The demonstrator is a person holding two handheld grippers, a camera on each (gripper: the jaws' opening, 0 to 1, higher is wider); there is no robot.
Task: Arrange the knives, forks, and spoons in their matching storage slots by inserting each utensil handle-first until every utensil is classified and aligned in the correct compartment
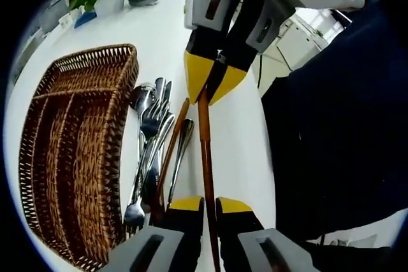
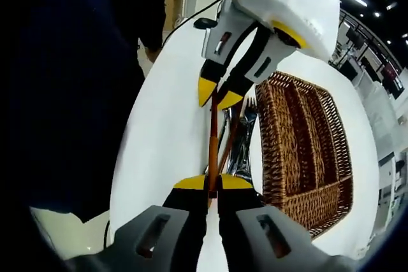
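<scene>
Left gripper view: left gripper pinched one end of a wooden-handled utensil; right gripper pinched the far end. Wicker tray lay alongside on the white worktop, its slots bare; cutlery pile just beside it.

Right gripper view: right gripper pressed on the handle; left gripper opposite. Advice: release one end only, then feed the handle first along a matching slot.
</scene>
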